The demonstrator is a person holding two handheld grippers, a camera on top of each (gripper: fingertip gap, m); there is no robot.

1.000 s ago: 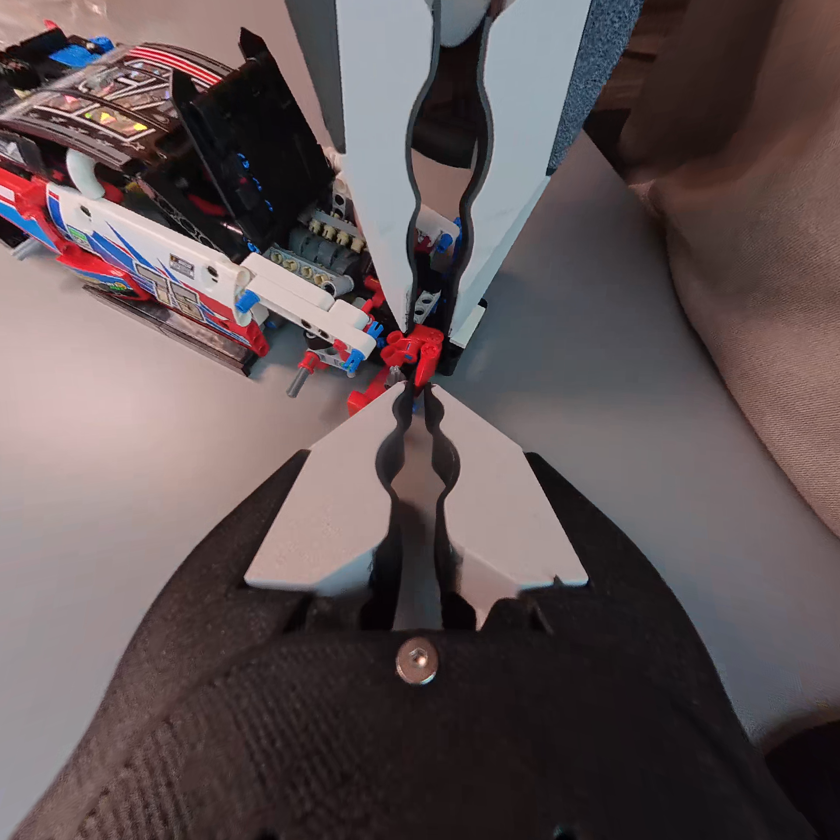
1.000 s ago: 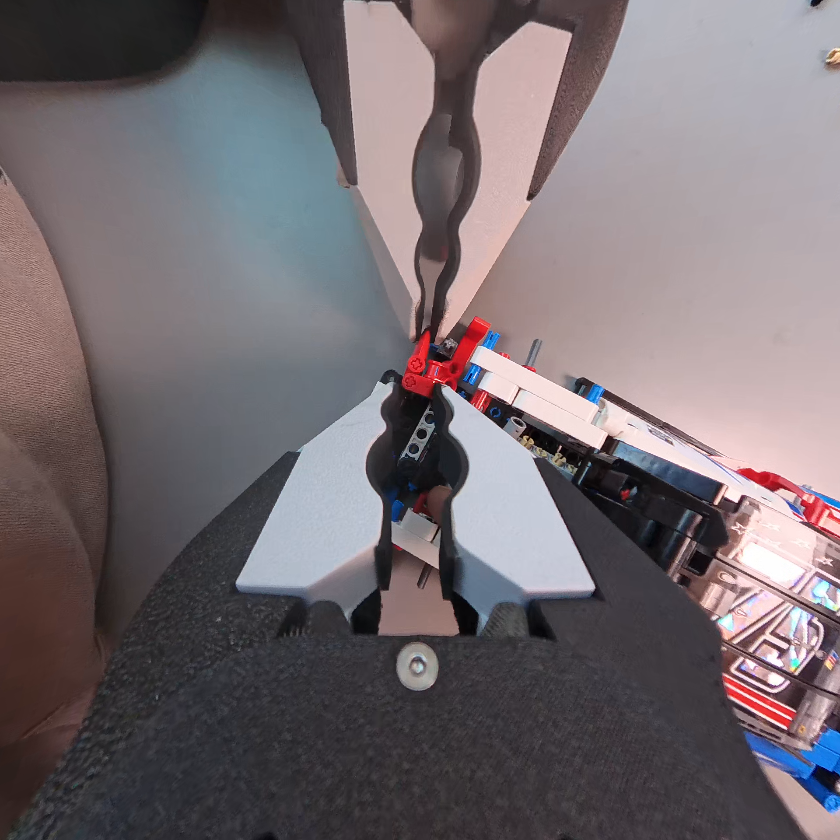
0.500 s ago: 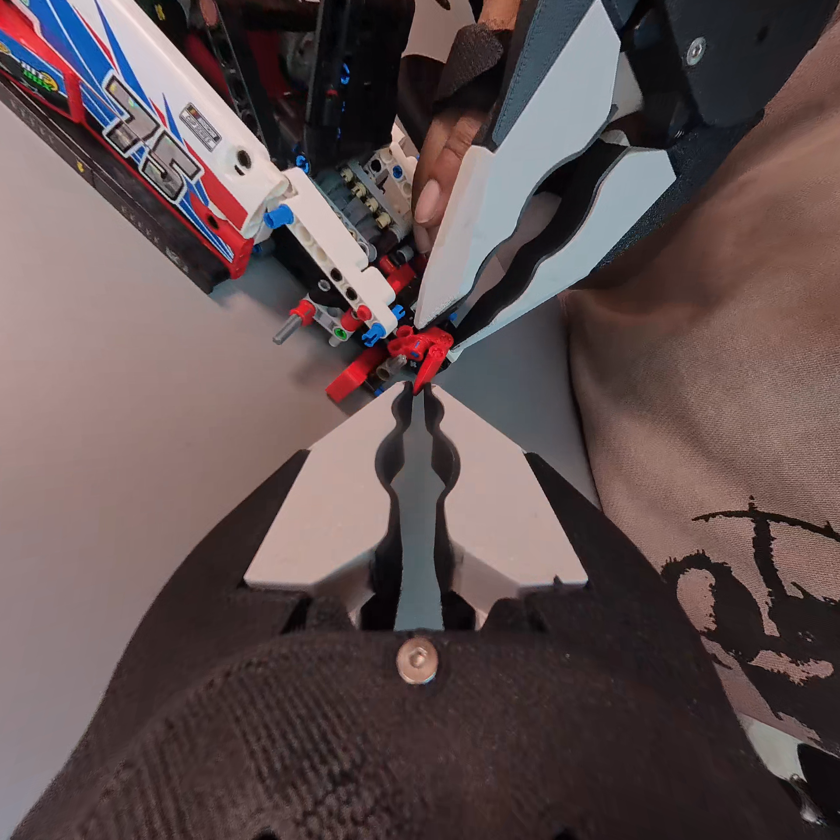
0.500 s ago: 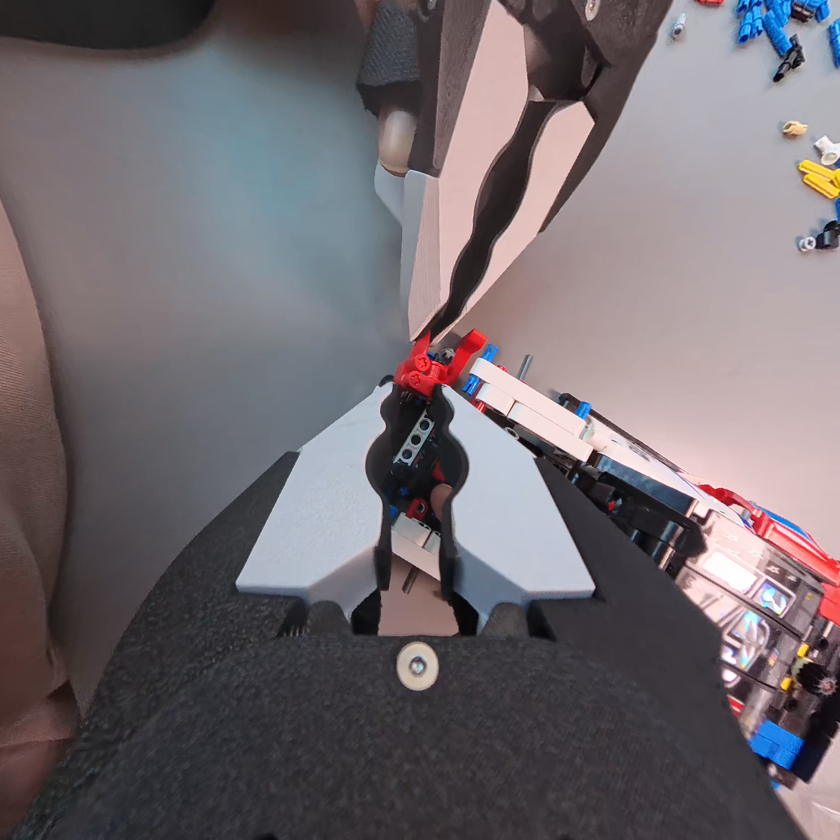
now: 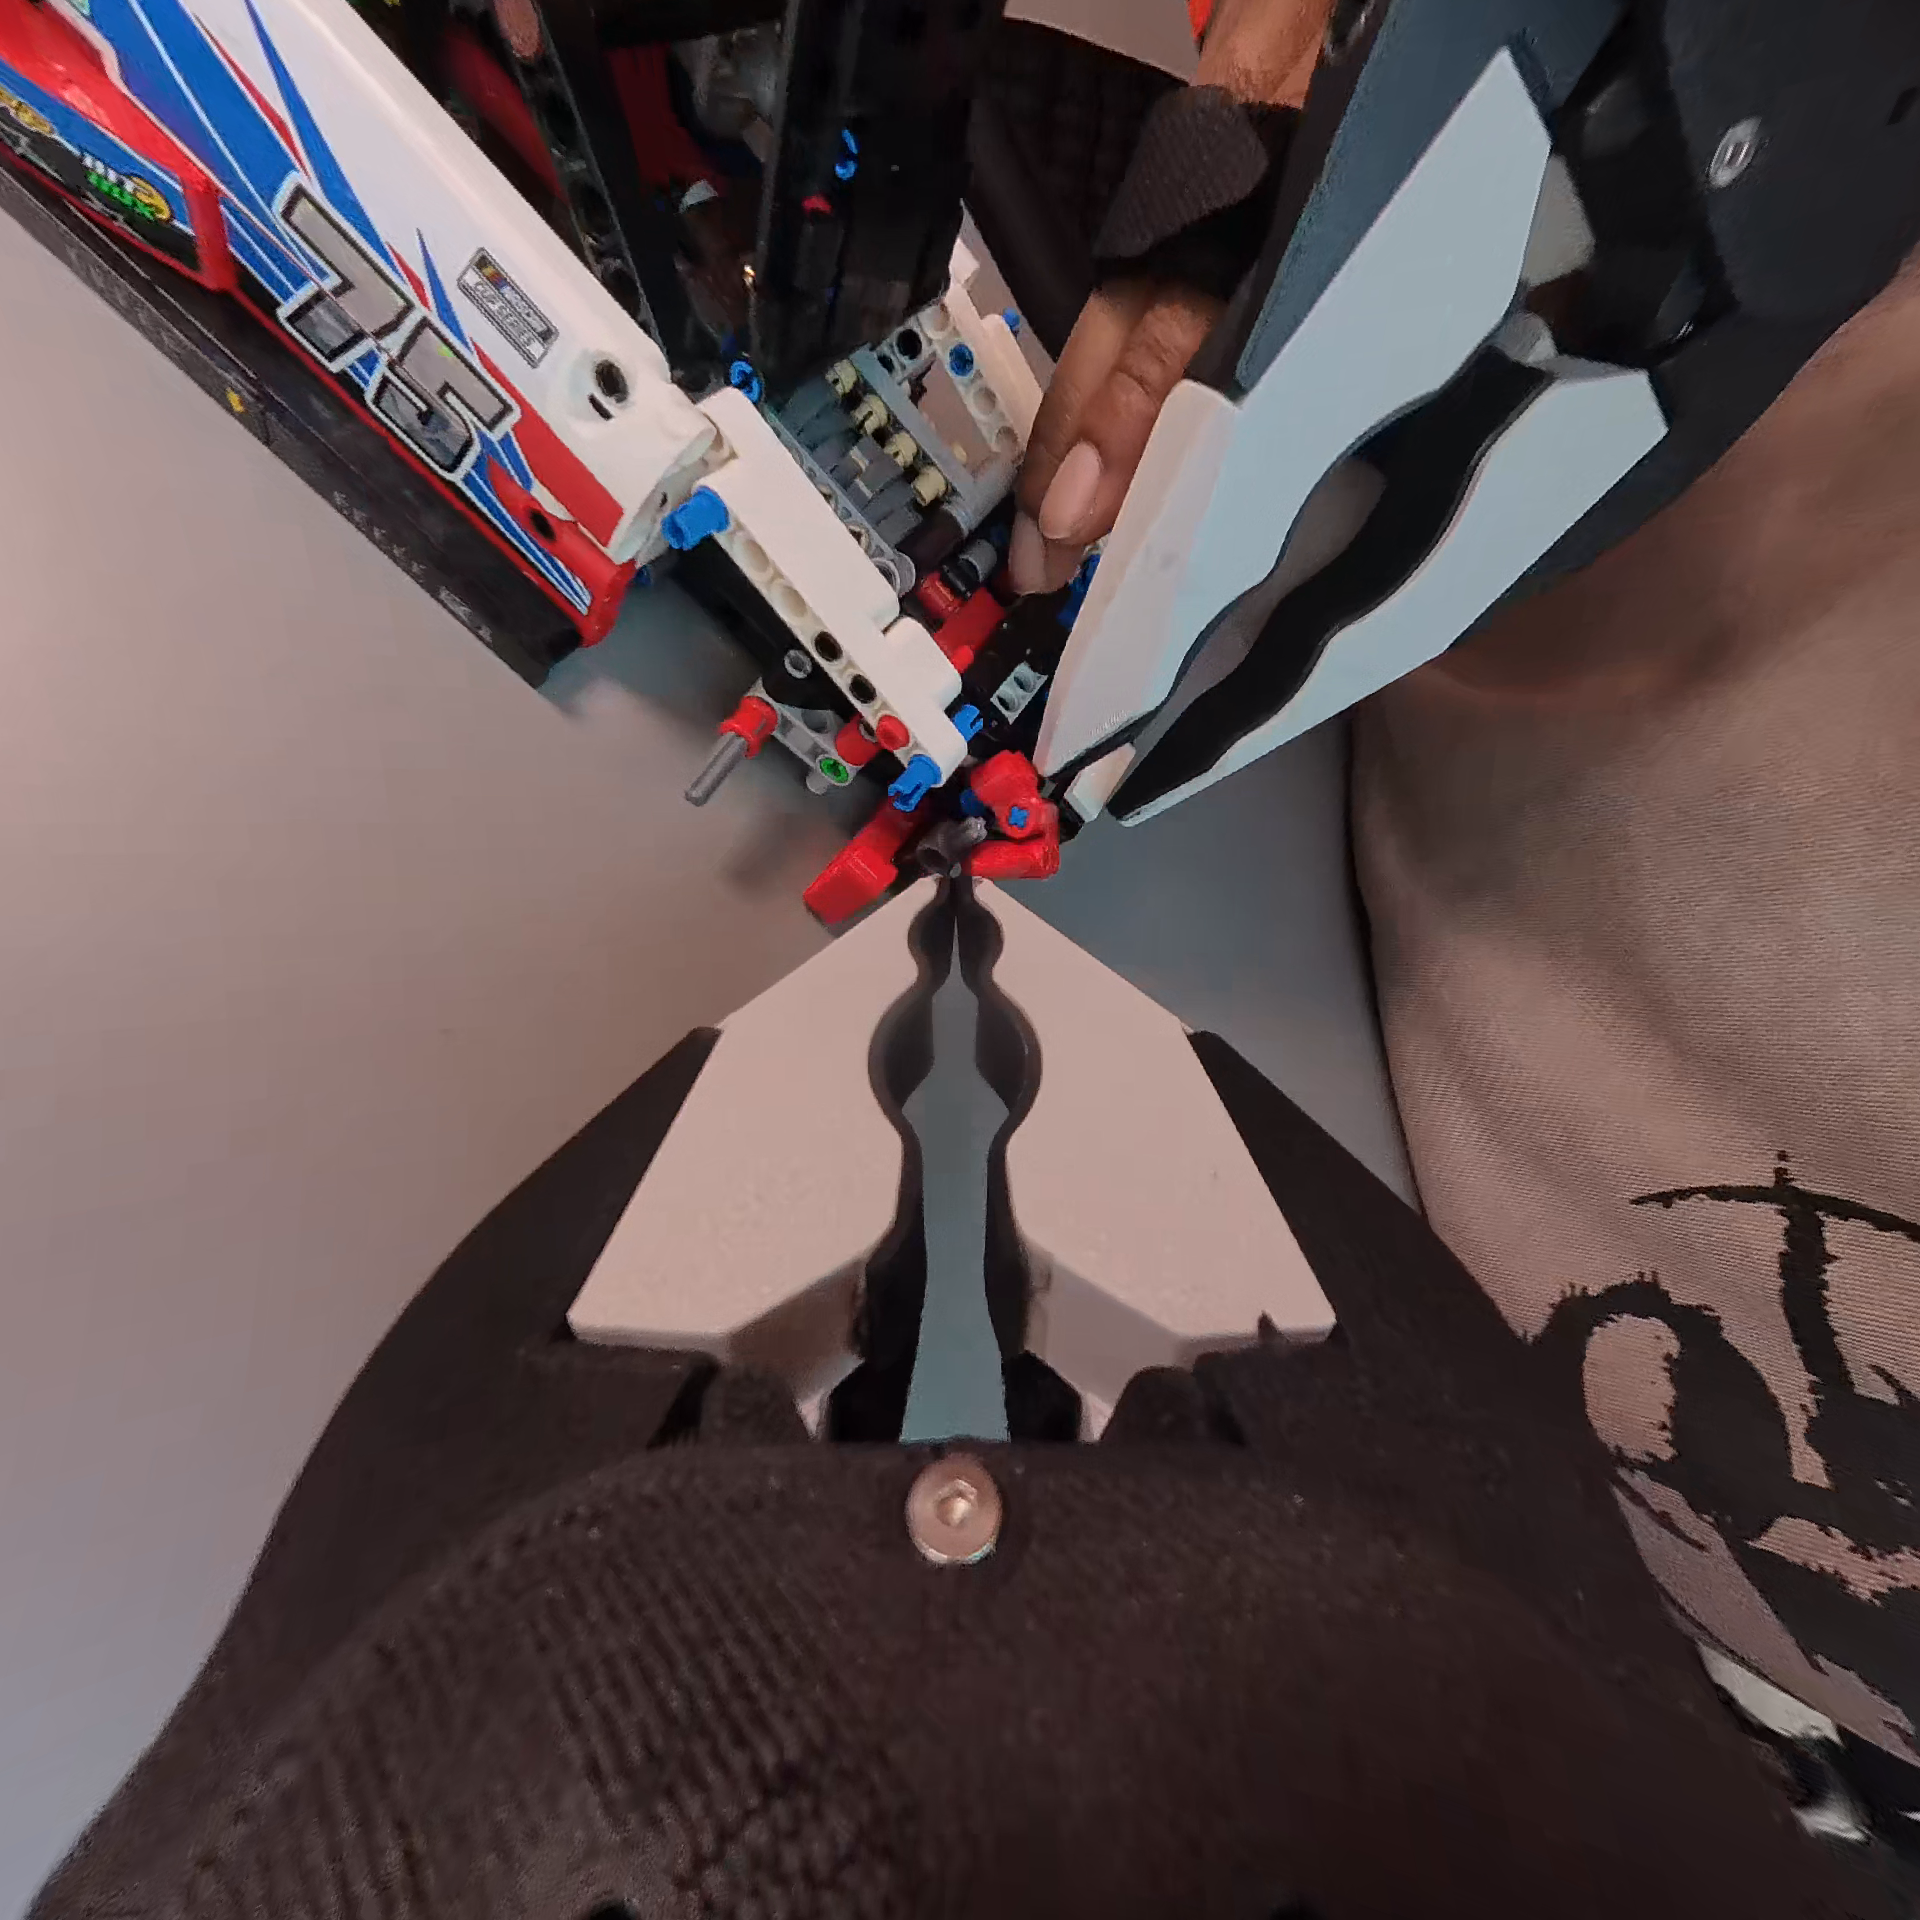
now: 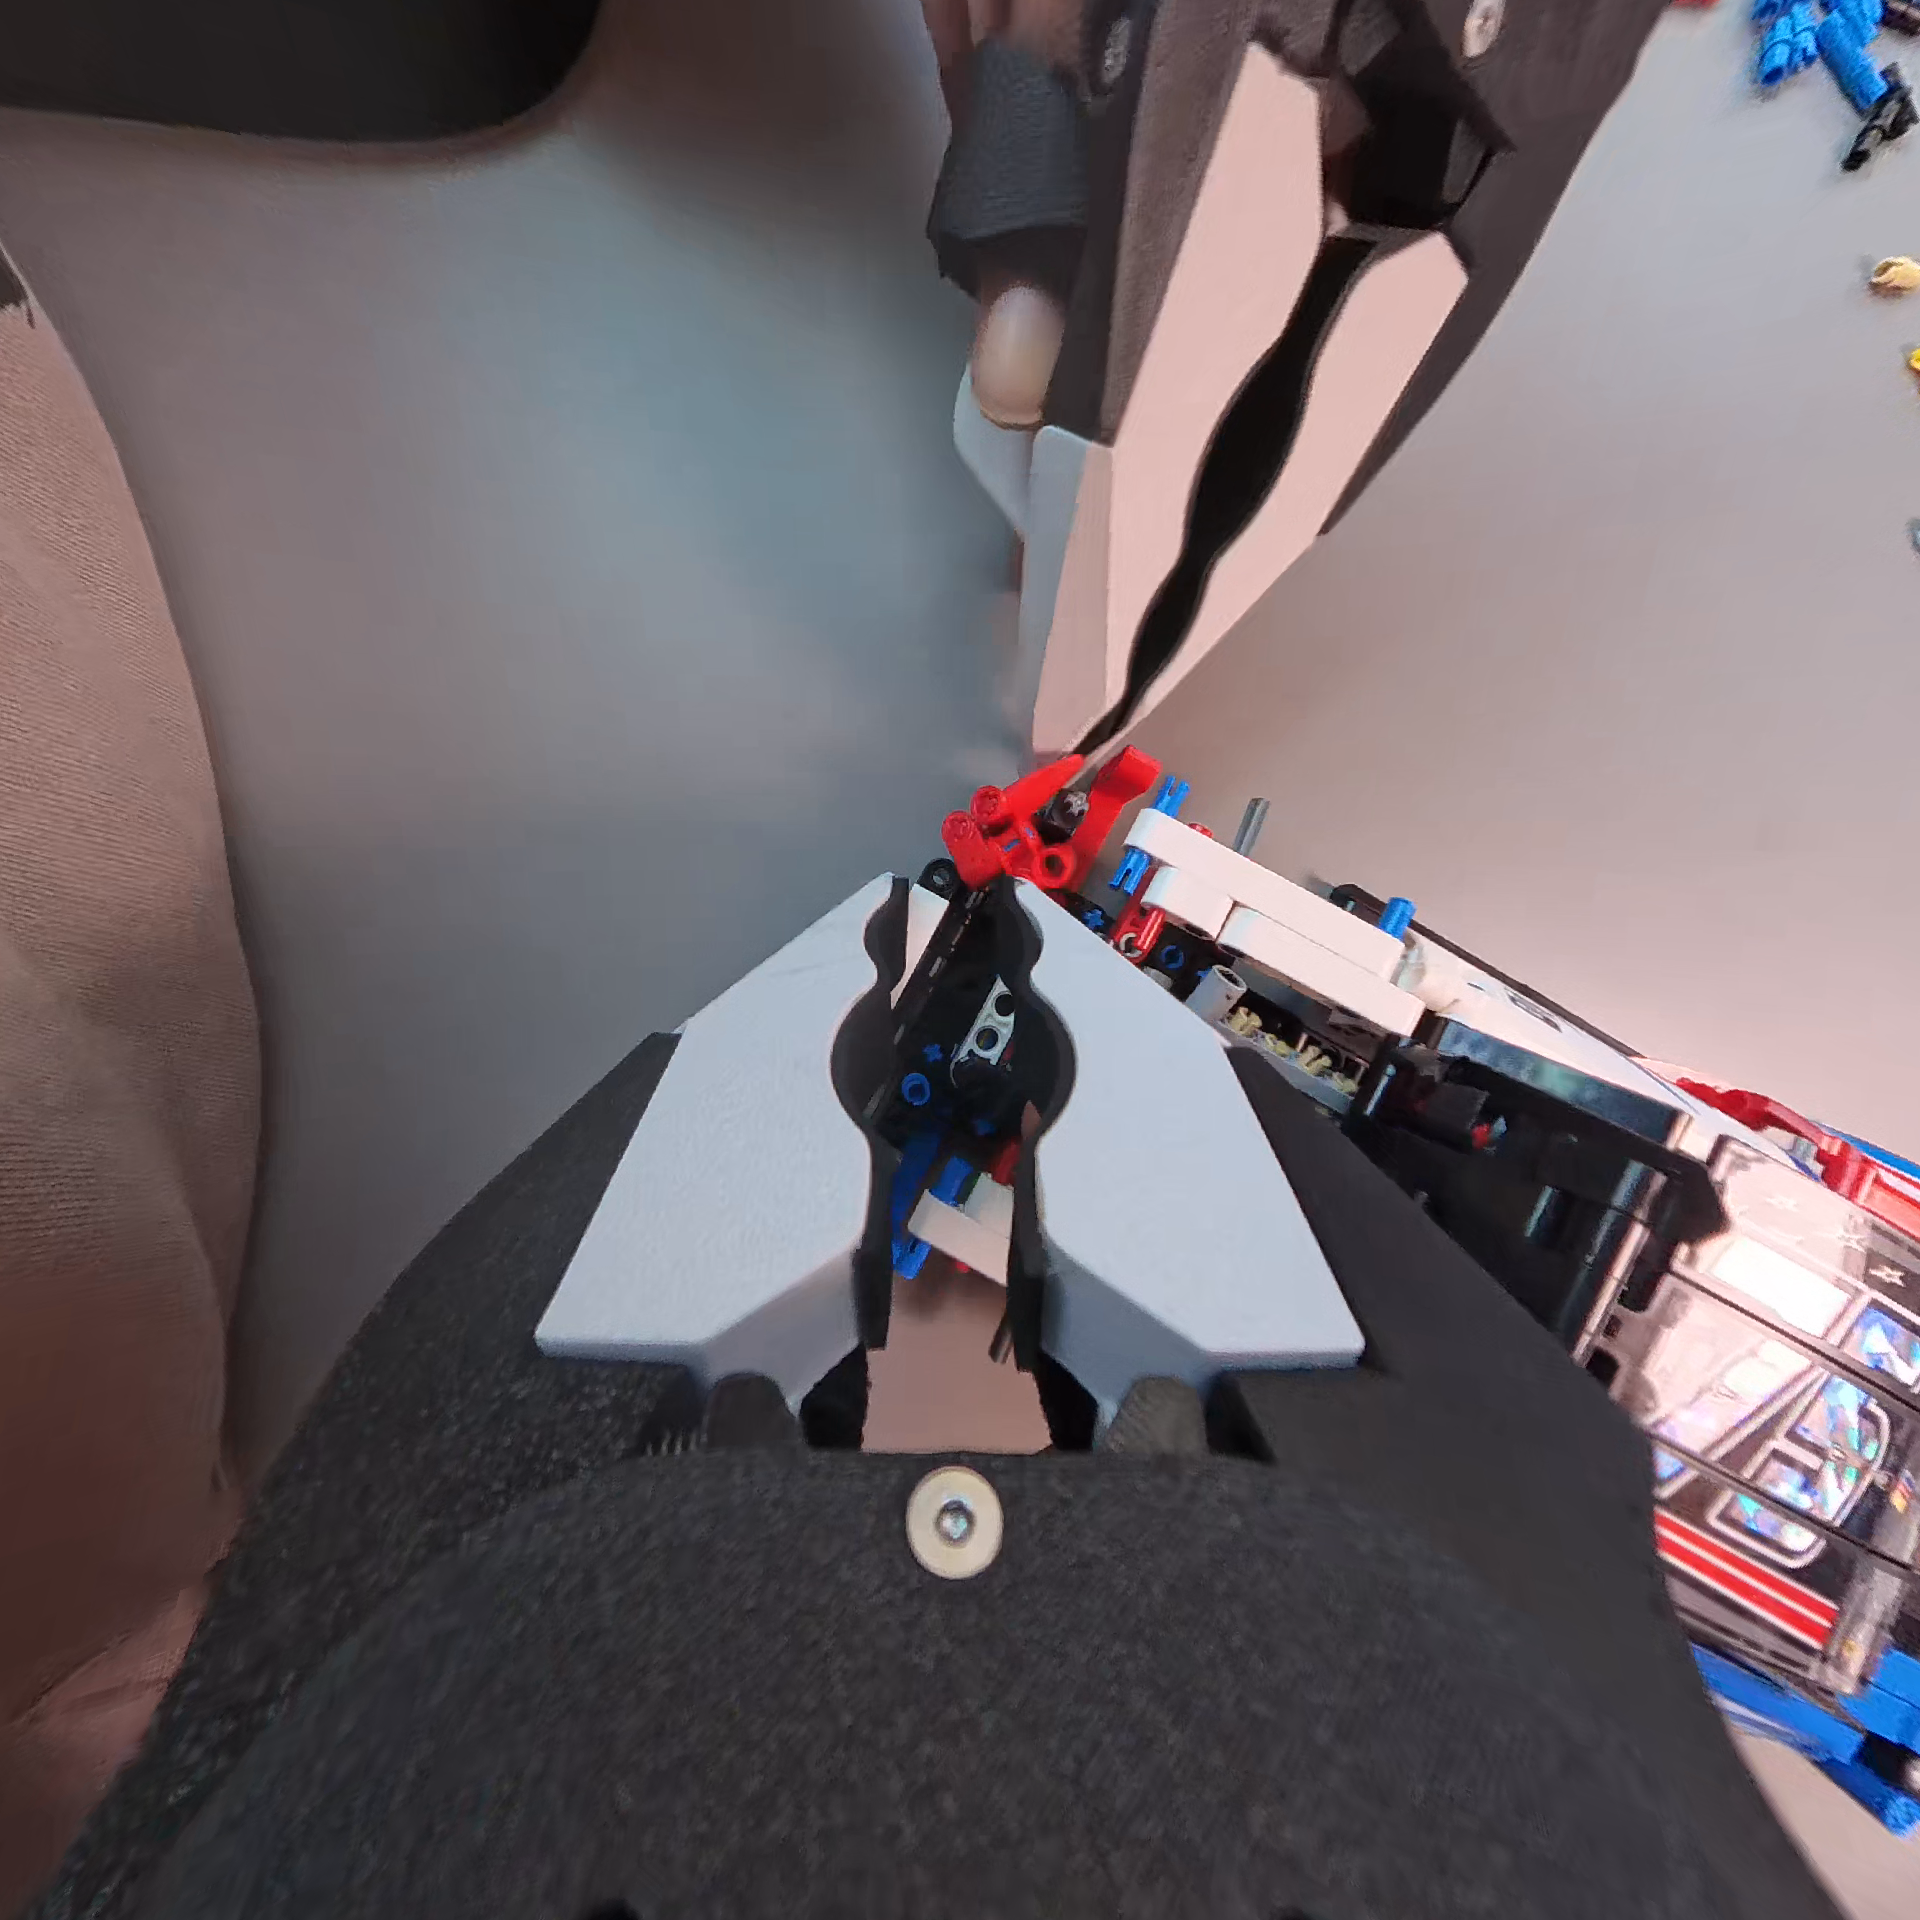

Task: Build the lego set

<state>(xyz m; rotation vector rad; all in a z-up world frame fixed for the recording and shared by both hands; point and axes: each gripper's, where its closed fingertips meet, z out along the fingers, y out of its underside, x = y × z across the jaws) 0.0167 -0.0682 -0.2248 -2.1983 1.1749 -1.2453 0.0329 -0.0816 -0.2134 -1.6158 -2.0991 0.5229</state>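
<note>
My left claw (image 5: 954,883), nearest in the left wrist view, has its fingertips pressed together, the tips touching a small dark grey pin (image 5: 948,844) that juts from the red connector cluster (image 5: 1006,826); whether the pin is pinched between them I cannot tell. Just beyond the cluster, my right claw (image 5: 1086,795) comes in from the upper right, its white fingers (image 5: 1351,499) slightly parted and clamped on the black rear frame of the lego car (image 5: 416,343) — my bare finger (image 5: 1081,457) rests beside it on the grey engine block (image 5: 894,447). The car extends away to the upper left, lying on the pale grey worktop (image 5: 260,883), with a white beam (image 5: 821,582) studded with blue pins at its near end. In the right wrist view, my right claw (image 6: 956,894) grips the black frame (image 6: 961,1018) between its pads, the red cluster (image 6: 1023,821) sitting just past the tips, where the left claw (image 6: 1081,743) meets it from above. The car's body (image 6: 1662,1247) runs off to the lower right; loose blue pins (image 6: 1818,42) lie far off on the worktop (image 6: 1558,675) — well apart from the model.
</note>
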